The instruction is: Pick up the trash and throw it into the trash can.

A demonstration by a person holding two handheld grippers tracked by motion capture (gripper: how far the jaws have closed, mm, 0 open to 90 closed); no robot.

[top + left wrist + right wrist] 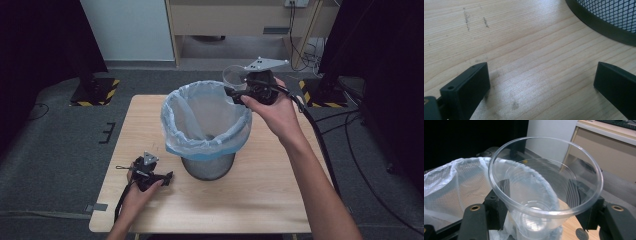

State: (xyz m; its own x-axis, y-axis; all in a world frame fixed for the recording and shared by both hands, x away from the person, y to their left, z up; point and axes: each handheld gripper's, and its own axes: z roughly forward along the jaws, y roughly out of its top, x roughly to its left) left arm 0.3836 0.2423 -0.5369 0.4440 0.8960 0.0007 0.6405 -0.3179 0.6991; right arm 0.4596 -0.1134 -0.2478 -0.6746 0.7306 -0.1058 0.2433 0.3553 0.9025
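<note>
Gripping a clear plastic cup (pixel 544 192), the right gripper (pixel 239 92) hangs at the far right rim of the wire-mesh waste bin (pixel 207 167), its jaws pressed against the cup's opposite sides. In the right gripper view the cup stands upright between the jaws with its open mouth toward the camera, its ribbed wall and round base showing through. From the high view the cup (pixel 233 77) sits just outside and above the bin's far right edge, held up off the table (pixel 250 200).

A pale blue-white plastic liner (pixel 200 145) is folded over the bin's rim, and the bin stands near the middle of the table. In the right gripper view the liner (pixel 454 182) lies just left of and behind the cup.

Near the bin's left front side, the left gripper (pixel 167 178) rests low on the table in the person's left hand (pixel 140 192), jaws pointing toward the bin's base. In the left gripper view the jaws stand wide apart with bare wood between them, and the bin's dark base ring and mesh (pixel 604 22) curve across the upper right corner.
</note>
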